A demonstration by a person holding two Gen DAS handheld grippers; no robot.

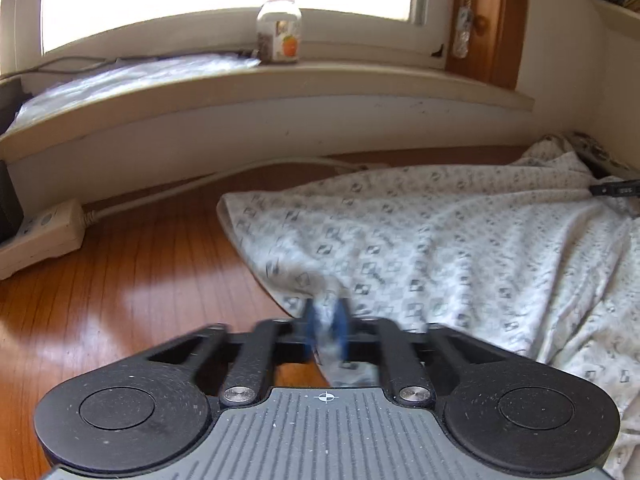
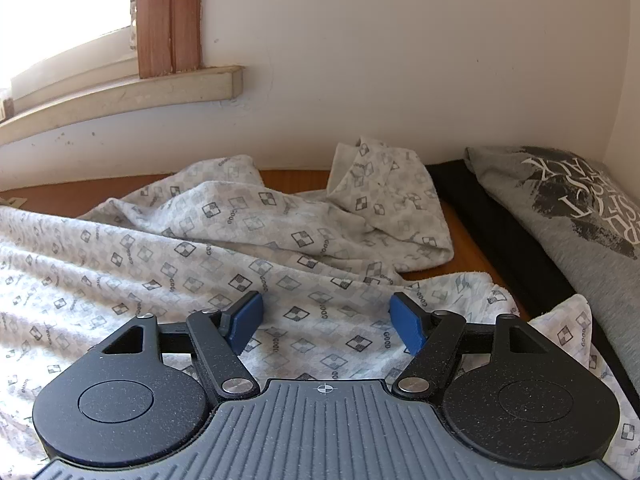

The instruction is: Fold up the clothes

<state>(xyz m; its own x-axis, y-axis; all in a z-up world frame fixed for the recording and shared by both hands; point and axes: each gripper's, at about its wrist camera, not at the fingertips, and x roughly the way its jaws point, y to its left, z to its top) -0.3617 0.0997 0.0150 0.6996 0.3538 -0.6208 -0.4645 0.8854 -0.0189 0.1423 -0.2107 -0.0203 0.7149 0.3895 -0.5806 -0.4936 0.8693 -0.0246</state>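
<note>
1. The patterned garment (image 1: 460,240), white with small grey checked squares, lies spread and rumpled on the wooden table (image 1: 132,280); in the left wrist view it fills the area from 12 to 4 o'clock.
2. The left gripper (image 1: 329,330) has its blue pads pressed together on a bunched edge of the patterned garment, the pinched fold blurred between them, at the cloth's 7 o'clock edge.
3. The right gripper (image 2: 326,320) hangs over the same cloth with its jaws wide apart; nothing sits between the blue pads (image 2: 248,318), and the fabric lies flat beneath them.
4. In the right wrist view, a sleeve-like part (image 2: 384,208) of the garment is heaped at 12 o'clock near the wall.
5. A grey printed shirt (image 2: 560,216) rests on a black folded item (image 2: 492,232) at 2 o'clock.
6. In the left wrist view, a power strip (image 1: 40,232) sits at 9 o'clock, and a jar (image 1: 279,28) stands on the windowsill (image 1: 280,84) at 12 o'clock.
</note>
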